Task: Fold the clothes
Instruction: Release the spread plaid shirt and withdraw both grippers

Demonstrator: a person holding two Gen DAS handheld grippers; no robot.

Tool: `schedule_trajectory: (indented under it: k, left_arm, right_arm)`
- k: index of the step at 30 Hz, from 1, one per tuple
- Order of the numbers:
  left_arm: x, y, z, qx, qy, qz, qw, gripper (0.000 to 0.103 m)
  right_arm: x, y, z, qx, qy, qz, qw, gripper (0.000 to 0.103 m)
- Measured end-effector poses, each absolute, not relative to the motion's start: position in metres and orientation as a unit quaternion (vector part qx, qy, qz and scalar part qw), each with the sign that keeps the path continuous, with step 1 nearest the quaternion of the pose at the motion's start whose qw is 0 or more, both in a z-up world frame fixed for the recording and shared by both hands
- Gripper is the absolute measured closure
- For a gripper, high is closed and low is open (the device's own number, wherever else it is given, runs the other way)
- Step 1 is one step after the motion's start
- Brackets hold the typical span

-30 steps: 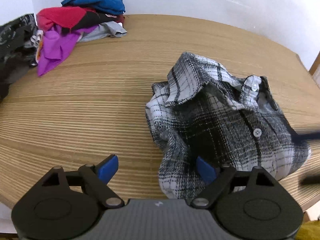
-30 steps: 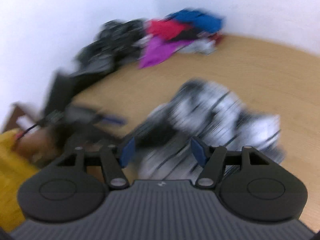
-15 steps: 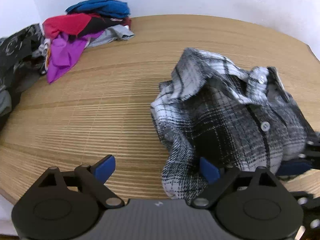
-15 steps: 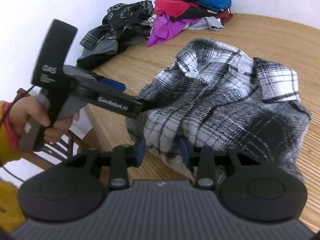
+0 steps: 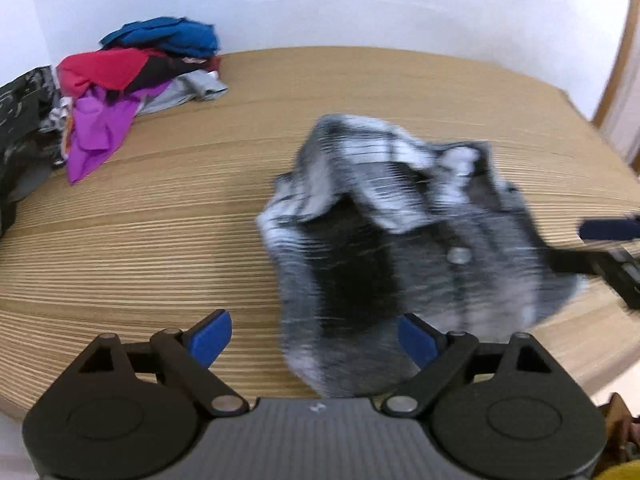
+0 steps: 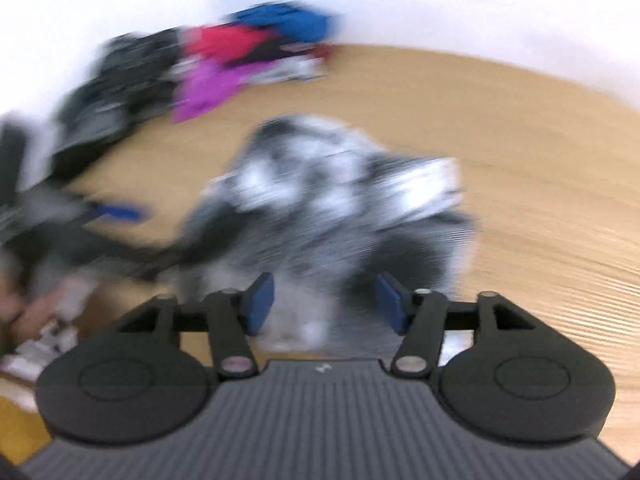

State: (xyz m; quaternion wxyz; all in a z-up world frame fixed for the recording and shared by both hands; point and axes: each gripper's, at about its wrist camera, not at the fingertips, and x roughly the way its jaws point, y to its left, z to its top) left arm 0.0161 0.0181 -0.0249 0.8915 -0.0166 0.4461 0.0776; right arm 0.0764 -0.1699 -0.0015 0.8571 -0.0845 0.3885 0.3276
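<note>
Crumpled black-and-white plaid button shirt lies bunched on the striped wooden table, between both gaping, empty claws: left claw, right claw (views blurred).

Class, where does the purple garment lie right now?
In the left wrist view, the purple garment lies far left on the wooden table, under the red garment.

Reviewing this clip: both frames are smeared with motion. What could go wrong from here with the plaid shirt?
1. The plaid shirt lies crumpled by the near edge of the table; a pull towards that edge may drag it off.
2. Both the left hand-held gripper and the right hand-held gripper are open, and in this blur either may close on a bunch of layers rather than one edge.
3. The shirt's button may snag.
</note>
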Motion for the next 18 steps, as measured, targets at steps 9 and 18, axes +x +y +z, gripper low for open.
schedule_trajectory:
  k: [9,18]
  left_arm:
    - [0.014,-0.011,-0.025,0.011,0.453,0.064,0.889,0.010]
    - [0.007,-0.016,-0.026,0.008,0.462,0.083,0.883,0.009]
  right_arm:
    - [0.070,-0.162,-0.005,-0.116,0.385,0.307,0.862,0.041]
    - [0.055,-0.152,-0.002,-0.148,0.359,0.329,0.861,0.041]
